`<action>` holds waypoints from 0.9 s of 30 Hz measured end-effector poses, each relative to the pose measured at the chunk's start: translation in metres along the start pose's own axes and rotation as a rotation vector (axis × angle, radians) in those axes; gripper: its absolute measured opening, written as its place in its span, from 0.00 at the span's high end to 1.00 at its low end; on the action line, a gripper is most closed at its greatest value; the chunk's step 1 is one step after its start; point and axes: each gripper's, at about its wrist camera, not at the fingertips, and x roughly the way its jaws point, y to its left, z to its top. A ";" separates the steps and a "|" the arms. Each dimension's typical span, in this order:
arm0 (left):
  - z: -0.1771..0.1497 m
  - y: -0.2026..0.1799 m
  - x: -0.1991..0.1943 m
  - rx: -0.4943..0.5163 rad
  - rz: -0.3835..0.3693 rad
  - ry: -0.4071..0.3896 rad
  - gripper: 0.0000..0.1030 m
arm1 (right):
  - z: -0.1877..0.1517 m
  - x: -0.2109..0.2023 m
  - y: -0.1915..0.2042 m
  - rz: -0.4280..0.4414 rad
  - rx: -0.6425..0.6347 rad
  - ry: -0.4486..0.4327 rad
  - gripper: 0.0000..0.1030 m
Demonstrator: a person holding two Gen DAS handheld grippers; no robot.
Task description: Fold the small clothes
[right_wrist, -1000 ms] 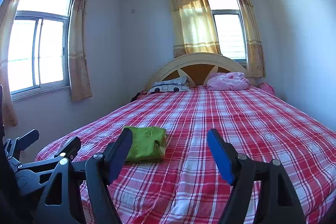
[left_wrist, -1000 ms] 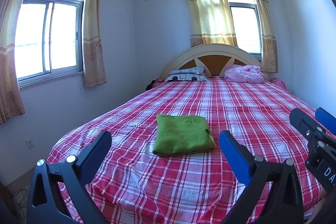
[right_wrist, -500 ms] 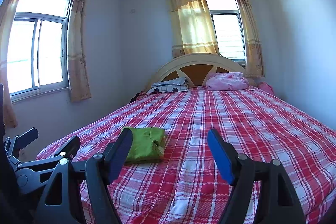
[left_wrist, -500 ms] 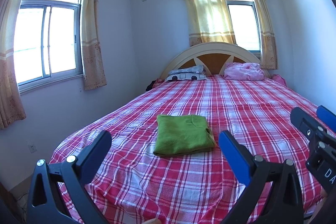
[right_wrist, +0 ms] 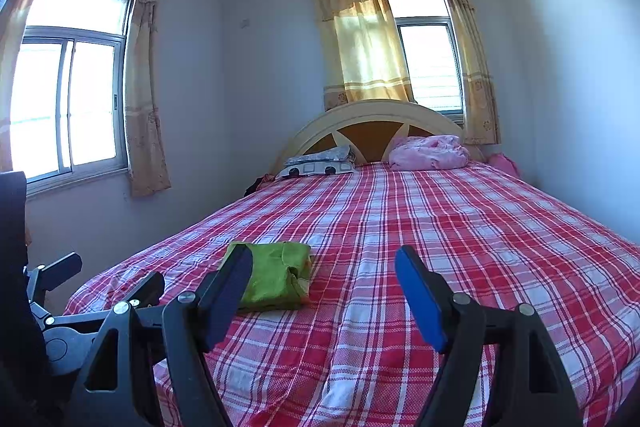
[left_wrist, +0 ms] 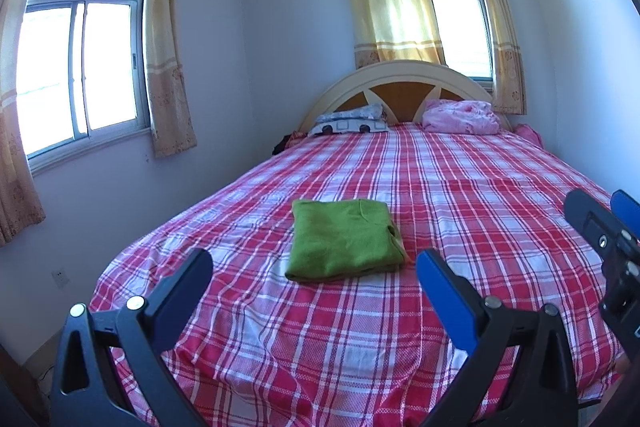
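Both grippers open and empty, the folded green garment resting alone on the bed.

The left gripper (left_wrist: 314, 275) has its black fingers with blue pads spread wide, and nothing is between them; the right gripper (right_wrist: 324, 283) is the same, open and holding nothing. Both hang above the near end of the bed, apart from the cloth, probably because the fold is finished and they have let it go. The small green knitted garment (left_wrist: 344, 241) lies as a neat flat rectangle on the red-and-white checked bedsheet (left_wrist: 460, 211), near the foot, where the flat surface gives room for folding. A pink bundle of bedding (left_wrist: 462, 117) and a grey-white patterned pillow (left_wrist: 350, 121) sit far away at the cream arched headboard (left_wrist: 400, 75), well clear of the work.
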 end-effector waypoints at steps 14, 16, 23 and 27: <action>-0.002 0.005 0.019 -0.036 -0.070 0.071 0.00 | -0.003 0.006 -0.002 -0.003 0.010 0.017 0.28; -0.003 0.005 0.024 -0.032 -0.070 0.085 0.00 | -0.003 0.007 -0.002 -0.005 0.013 0.019 0.28; -0.009 0.006 0.035 -0.030 -0.068 0.130 0.00 | -0.005 0.010 -0.006 -0.011 0.030 0.030 0.28; -0.010 0.009 0.041 -0.024 -0.045 0.146 0.00 | -0.004 0.012 -0.011 -0.031 0.039 0.030 0.28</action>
